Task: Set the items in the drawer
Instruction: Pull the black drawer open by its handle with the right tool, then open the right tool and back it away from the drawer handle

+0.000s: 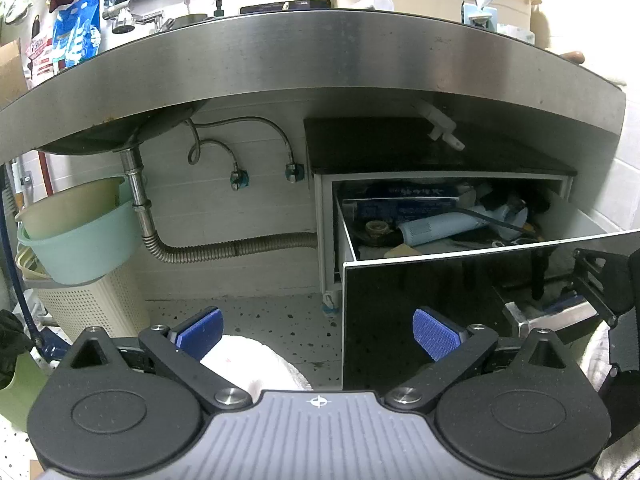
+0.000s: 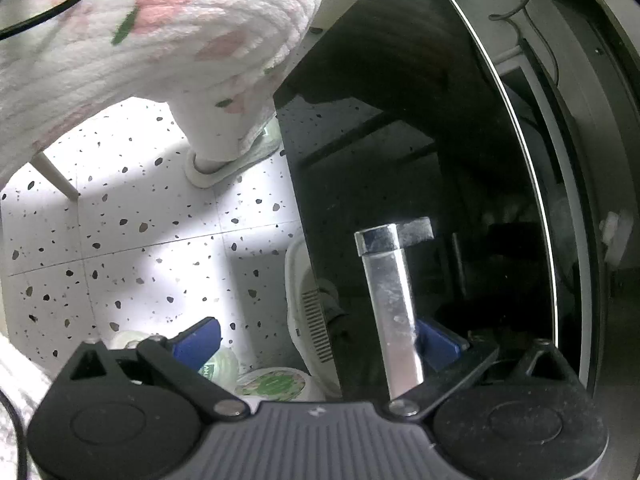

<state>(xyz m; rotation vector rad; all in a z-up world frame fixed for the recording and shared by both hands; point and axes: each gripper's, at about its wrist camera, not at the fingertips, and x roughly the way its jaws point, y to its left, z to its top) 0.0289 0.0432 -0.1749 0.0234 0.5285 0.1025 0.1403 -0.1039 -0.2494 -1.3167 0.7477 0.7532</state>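
The drawer (image 1: 460, 216) stands pulled out under the steel counter, its glossy black front (image 1: 420, 312) facing me. Inside lie a blue box (image 1: 408, 204), a pale blue tube-shaped appliance (image 1: 436, 228) and several smaller things. My left gripper (image 1: 318, 332) hangs open in front of the drawer, nothing between its blue pads (image 1: 436, 334). My right gripper (image 2: 318, 342) is open at the drawer front (image 2: 400, 140). The chrome handle (image 2: 390, 304) runs between its fingers, close against the right pad (image 2: 438, 344). In the left wrist view the right gripper (image 1: 576, 296) shows at the handle (image 1: 532, 320).
Under the sink (image 1: 120, 132) a corrugated drain hose (image 1: 224, 248) runs along the wall. Stacked basins (image 1: 76, 236) sit on a perforated basket (image 1: 92, 304) at left. A person's fleece-clad leg (image 2: 160, 40) and slipper (image 2: 228, 164) stand on the speckled floor. Round green-labelled containers (image 2: 272, 384) lie below my right gripper.
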